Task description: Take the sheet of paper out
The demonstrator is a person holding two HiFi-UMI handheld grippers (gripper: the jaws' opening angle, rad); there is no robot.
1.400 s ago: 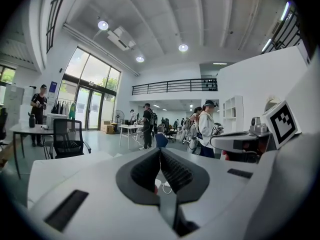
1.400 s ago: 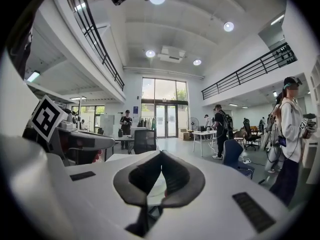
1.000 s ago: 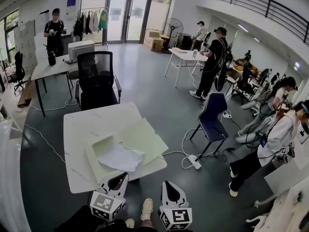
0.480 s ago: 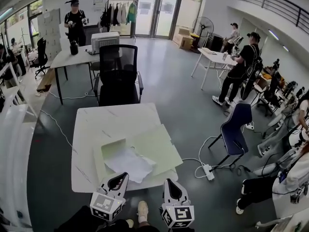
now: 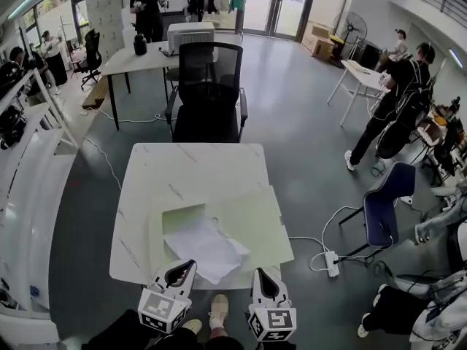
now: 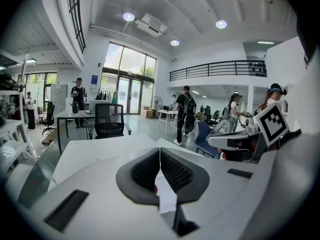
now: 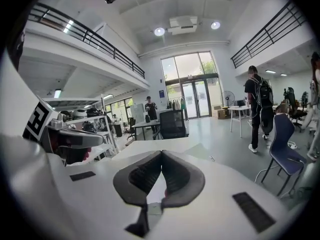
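A crumpled white sheet of paper (image 5: 208, 248) lies on an open pale green folder (image 5: 252, 224) at the near edge of the white table (image 5: 168, 173). In the head view my left gripper (image 5: 188, 265) hangs at the table's near edge, its tip just short of the sheet's near corner. My right gripper (image 5: 258, 275) is beside it to the right, by the folder's near edge. Both are shut with nothing between the pads, as the left gripper (image 6: 160, 150) and the right gripper (image 7: 161, 154) show in their own views.
A black office chair (image 5: 209, 93) stands at the table's far side. A blue chair (image 5: 385, 206) and a power strip (image 5: 330, 262) with cables are on the floor to the right. White shelving (image 5: 29, 188) runs along the left. Several people stand further off.
The table with folder and sheet has swung from left of centre to straight ahead and nearer. Both grippers have come forward to its near edge and have stayed shut.
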